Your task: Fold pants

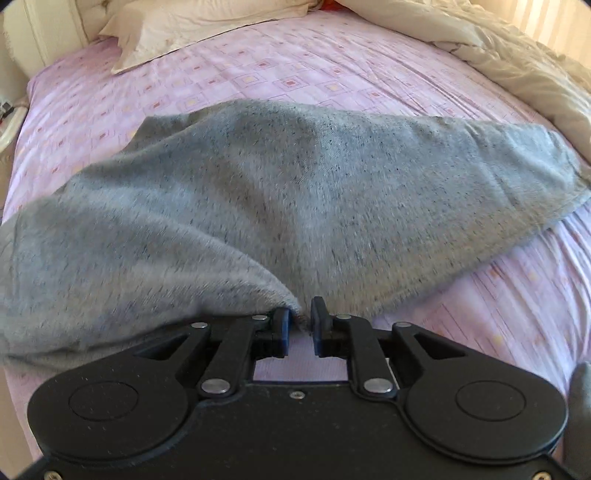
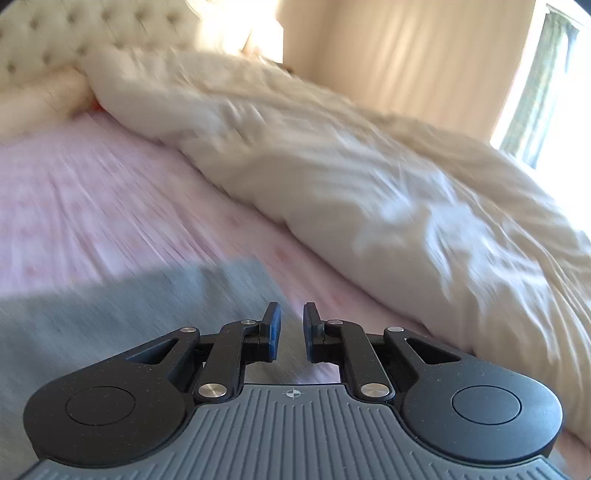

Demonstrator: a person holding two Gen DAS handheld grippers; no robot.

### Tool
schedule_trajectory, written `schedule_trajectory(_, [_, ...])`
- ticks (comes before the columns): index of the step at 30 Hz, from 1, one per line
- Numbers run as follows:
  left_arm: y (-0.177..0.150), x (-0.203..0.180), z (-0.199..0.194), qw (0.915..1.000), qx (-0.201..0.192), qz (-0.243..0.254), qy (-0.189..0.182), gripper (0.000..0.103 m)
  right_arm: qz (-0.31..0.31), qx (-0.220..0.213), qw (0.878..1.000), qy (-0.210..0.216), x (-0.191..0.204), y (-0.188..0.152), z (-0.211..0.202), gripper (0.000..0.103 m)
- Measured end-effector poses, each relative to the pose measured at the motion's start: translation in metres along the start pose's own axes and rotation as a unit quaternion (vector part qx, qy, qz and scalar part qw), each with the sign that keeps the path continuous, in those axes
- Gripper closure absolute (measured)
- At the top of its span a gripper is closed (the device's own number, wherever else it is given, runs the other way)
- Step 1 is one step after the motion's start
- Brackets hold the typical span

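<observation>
Grey speckled pants [image 1: 277, 192] lie folded across the pink patterned bed sheet [image 1: 295, 66], reaching from the lower left to the right side. My left gripper [image 1: 301, 312] hovers at their near edge. Its jaws stand slightly apart, a tip of grey fabric rests against the left finger [image 1: 282, 321], and pink sheet shows through the gap. In the blurred right wrist view, my right gripper [image 2: 291, 314] is open with nothing between its fingers, just above the right edge of the pants [image 2: 110, 314].
A cream pillow [image 1: 192, 29] lies at the head of the bed. A bunched cream duvet [image 2: 369, 184] fills the right side. A tufted headboard [image 2: 55, 37] and a bright window [image 2: 546, 92] stand beyond. Pink sheet [image 2: 92, 203] lies bare past the pants.
</observation>
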State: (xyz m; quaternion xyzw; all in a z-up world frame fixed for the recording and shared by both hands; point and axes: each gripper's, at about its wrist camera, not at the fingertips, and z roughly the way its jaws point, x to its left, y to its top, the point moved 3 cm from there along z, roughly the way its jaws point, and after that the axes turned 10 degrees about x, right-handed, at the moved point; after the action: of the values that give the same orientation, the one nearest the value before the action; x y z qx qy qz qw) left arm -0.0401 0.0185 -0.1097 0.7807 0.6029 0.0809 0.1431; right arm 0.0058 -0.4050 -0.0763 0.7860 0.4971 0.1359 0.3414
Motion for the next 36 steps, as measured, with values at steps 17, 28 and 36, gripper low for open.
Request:
schedule_trajectory(17, [-0.002,0.125,-0.041,0.9642,-0.052,-0.235,0.111,0.051,-0.321,-0.007,0.841,0.435,0.24,-0.026,-0.082,0.09])
schedule_trajectory(28, [-0.034,0.207,-0.024,0.9213,0.007,-0.37,0.119,0.042,-0.538,-0.103,0.644,0.535,0.322,-0.092,-0.173,0.089])
schedule_trajectory(36, [-0.042,0.235,-0.013,0.9035,0.023,-0.423,0.065,0.039,-0.612,-0.142,0.572,0.527,0.352,-0.132,-0.188,0.089])
